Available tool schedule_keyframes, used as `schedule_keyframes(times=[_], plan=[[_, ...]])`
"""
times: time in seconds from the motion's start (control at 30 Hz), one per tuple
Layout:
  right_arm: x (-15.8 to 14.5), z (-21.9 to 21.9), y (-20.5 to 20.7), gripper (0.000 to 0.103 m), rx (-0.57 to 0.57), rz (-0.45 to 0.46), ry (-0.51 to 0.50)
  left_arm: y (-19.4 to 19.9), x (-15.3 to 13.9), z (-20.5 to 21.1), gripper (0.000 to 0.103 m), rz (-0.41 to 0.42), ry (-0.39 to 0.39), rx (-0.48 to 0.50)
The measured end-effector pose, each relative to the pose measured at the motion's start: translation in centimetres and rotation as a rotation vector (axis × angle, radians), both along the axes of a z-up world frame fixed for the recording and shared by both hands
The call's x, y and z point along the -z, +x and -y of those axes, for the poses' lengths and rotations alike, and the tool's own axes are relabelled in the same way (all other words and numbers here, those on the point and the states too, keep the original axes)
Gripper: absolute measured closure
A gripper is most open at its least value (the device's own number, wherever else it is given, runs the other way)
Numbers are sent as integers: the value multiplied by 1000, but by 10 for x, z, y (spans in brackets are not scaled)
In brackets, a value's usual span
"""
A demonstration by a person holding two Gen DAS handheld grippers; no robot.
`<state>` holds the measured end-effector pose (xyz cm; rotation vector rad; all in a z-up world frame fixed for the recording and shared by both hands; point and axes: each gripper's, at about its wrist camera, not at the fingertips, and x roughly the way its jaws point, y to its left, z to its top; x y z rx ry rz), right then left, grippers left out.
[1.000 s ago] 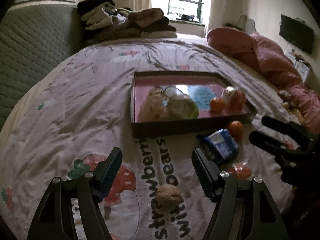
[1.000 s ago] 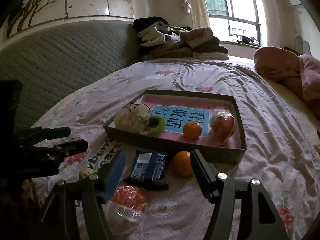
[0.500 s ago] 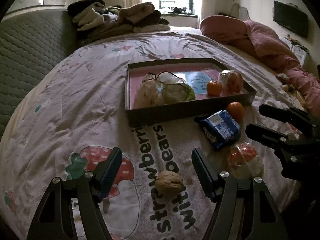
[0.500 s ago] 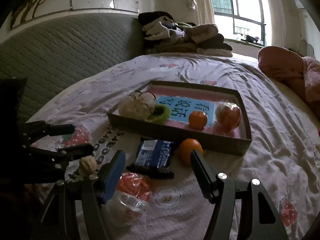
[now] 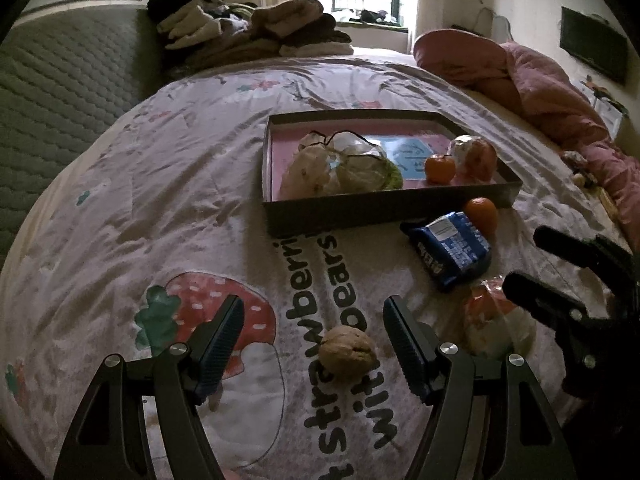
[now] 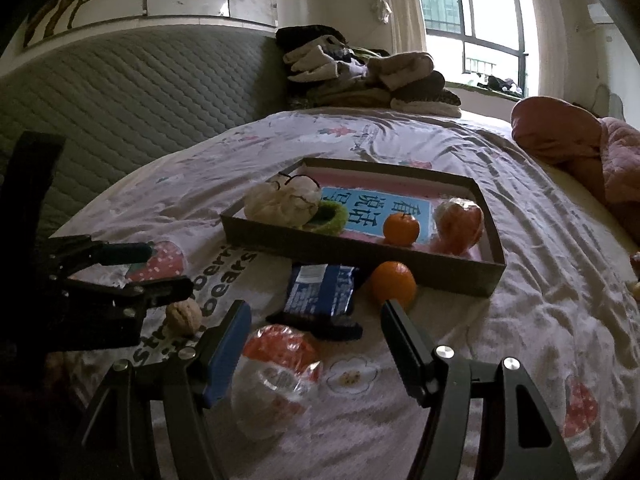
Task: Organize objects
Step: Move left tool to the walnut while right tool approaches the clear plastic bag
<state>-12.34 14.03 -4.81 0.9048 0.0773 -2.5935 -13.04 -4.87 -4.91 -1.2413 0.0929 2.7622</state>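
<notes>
Between the spread jaws of the left claw (image 5: 312,332) sits the walnut (image 5: 347,354), right of centre and nearer the right jaw, untouched, on the bedspread (image 5: 168,184). It's roundish, with no long axis to speak of, so I'd judge a straight close would take it. The left hand is clearly the nearer one to it.

Over on the right, the right claw (image 6: 314,334) hangs open as well, nothing gripped. The wrapped red-and-white snack (image 6: 276,376) lies low between its jaws, close against the left one.

Just beyond lies the blue packet (image 6: 320,290), its long axis running away towards the box (image 6: 360,258). The loose orange (image 6: 392,284) sits right beside that packet, close to the box's near wall.

The count: one walnut, one wrapped snack, one blue packet and one orange outside the box. Inside it are one bare orange (image 6: 401,229), one bagged orange fruit (image 6: 459,225), one pale bundle (image 6: 282,204) and one green ring (image 6: 330,218).
</notes>
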Motion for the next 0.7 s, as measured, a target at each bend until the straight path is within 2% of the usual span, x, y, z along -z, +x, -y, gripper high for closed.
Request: schedule_keyframes(times=[0.17, 0.43, 0.53, 0.7], plan=[[3, 4, 10, 36, -14, 1, -10, 6, 2, -3, 30, -6, -15, 1], [1, 6, 28, 36, -9, -45, -11, 15, 0, -5, 30, -17, 0, -5], [3, 5, 34, 36, -20, -27, -48, 17, 4, -5, 30, -7, 7, -16], [10, 8, 37, 36, -17, -11, -33, 19, 7, -8, 30, 3, 4, -13]])
